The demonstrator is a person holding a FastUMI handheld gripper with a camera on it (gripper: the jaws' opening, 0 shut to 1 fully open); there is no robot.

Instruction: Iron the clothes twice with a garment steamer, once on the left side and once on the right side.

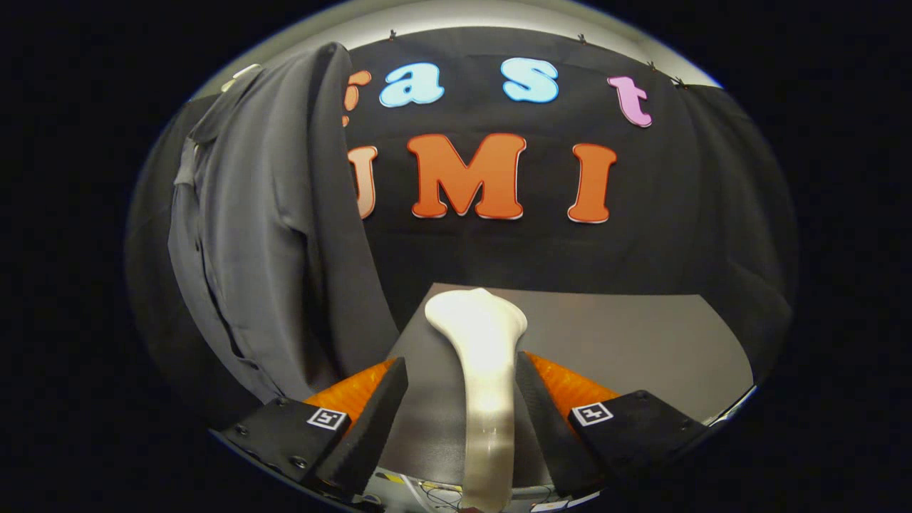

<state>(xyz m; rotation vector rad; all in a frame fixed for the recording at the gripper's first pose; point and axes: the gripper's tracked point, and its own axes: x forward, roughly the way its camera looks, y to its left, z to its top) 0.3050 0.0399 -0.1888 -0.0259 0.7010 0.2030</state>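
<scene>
A white garment steamer [484,370] lies between my fingers, its wide head pointing away toward the booth wall and its handle running back under the gripper. My gripper [462,362] is open. The right finger [536,406] sits against the handle. The left finger [381,410] stands apart from it, with grey table showing in the gap. A dark grey shirt [263,235] hangs to the left, beyond the left finger, with its placket and a sleeve facing me.
The grey table [641,342] stretches ahead and to the right as far as the black wall cloth. The shirt's lower hem drops down to near the table's left edge.
</scene>
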